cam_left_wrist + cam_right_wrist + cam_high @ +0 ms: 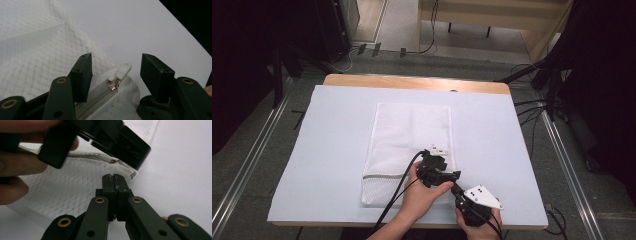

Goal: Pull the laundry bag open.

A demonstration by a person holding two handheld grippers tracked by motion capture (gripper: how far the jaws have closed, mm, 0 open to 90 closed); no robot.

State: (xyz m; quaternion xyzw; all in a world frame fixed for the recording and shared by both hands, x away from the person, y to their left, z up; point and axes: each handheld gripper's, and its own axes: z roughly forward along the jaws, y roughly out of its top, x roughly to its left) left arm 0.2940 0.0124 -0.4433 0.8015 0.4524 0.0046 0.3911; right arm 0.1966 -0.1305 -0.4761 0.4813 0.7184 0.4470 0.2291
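A: Why is the left gripper [116, 71] held spread around the white plastic zipper pull [123, 70] at the corner of the white mesh laundry bag [409, 145]?

B: A grasp is probably being lined up; nothing is pinched yet. The right gripper [114, 180] is pressed together at the bag's edge; whether mesh is caught cannot be told.

Hidden in the high view under the left hand [424, 192] and left gripper [435, 159]: the mesh bag's [404, 145] zipper end; blurred and cut off by the top edge in the right gripper view: that same hand's fingers [17, 165].
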